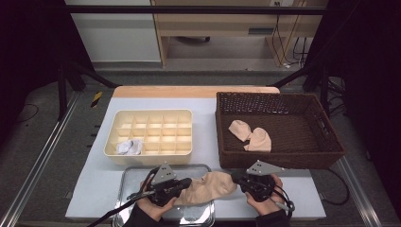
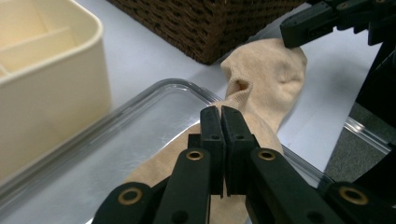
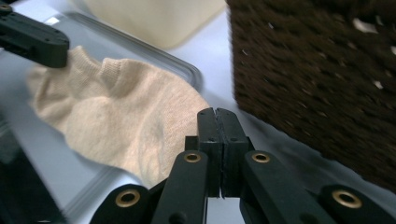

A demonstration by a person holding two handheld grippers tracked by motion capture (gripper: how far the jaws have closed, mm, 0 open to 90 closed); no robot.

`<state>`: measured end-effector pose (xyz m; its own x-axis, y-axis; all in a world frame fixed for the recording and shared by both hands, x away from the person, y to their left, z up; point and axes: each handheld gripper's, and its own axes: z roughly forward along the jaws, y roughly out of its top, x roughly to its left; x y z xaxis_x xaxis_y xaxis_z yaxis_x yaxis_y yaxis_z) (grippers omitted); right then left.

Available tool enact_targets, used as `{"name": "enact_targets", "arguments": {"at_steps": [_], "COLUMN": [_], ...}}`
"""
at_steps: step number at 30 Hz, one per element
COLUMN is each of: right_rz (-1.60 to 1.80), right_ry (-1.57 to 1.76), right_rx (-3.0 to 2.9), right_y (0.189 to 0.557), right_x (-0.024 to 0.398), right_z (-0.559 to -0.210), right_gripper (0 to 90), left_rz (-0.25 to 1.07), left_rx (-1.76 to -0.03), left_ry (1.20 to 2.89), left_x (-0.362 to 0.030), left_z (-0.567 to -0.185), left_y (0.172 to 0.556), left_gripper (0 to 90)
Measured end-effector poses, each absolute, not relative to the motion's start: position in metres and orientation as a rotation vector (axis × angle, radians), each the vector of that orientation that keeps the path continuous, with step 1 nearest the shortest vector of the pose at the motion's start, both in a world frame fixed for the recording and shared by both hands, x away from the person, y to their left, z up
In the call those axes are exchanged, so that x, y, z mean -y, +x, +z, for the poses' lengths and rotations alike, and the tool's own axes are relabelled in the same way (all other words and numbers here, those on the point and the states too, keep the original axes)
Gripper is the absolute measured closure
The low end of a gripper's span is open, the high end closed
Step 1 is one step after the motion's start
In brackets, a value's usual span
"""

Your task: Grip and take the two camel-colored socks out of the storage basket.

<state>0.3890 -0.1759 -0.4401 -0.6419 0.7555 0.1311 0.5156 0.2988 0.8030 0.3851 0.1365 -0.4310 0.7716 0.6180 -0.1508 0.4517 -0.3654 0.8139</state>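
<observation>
A beige sock [image 1: 210, 187] hangs stretched between my two grippers over the right end of a shiny metal tray [image 1: 137, 177]. My left gripper [image 1: 188, 182] is shut on the sock's left end; in the left gripper view its jaws [image 2: 222, 112] meet on the fabric [image 2: 266, 70]. My right gripper [image 1: 235, 177] is shut on the opposite end, just in front of the basket. In the right gripper view its jaws [image 3: 215, 114] pinch the sock's edge [image 3: 126, 107]. Each gripper view shows the other gripper at the far end of the sock.
A cream divided organizer [image 1: 149, 116] stands behind the tray, with a white bundle [image 1: 129, 147] in its front left cell. A dark wicker basket [image 1: 283, 158] at the right holds two beige socks [image 1: 250, 135]. Both hands rest at the table's front edge.
</observation>
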Motion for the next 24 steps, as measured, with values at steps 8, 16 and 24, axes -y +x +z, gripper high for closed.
{"name": "enact_targets", "arguments": {"at_steps": [8,16,24], "right_rz": [1.355,1.368,1.321], "right_ry": [1.099,1.060,1.091], "right_rx": [-2.394,-2.471,-2.516], "right_y": [0.389,0.391,0.394], "right_x": [0.140,0.109,0.101], "right_z": [-0.434,-0.435,-0.448], "right_gripper": [90.0,90.0,90.0], "left_rz": [0.242,0.229,0.238], "left_rx": [-0.862,-0.922,-0.969], "left_ry": [2.005,2.006,2.038], "left_x": [-0.179,-0.211,-0.216], "left_z": [-0.422,-0.430,-0.442], "left_y": [0.383,0.376,0.384], "left_gripper": [88.1,88.1,87.9]}}
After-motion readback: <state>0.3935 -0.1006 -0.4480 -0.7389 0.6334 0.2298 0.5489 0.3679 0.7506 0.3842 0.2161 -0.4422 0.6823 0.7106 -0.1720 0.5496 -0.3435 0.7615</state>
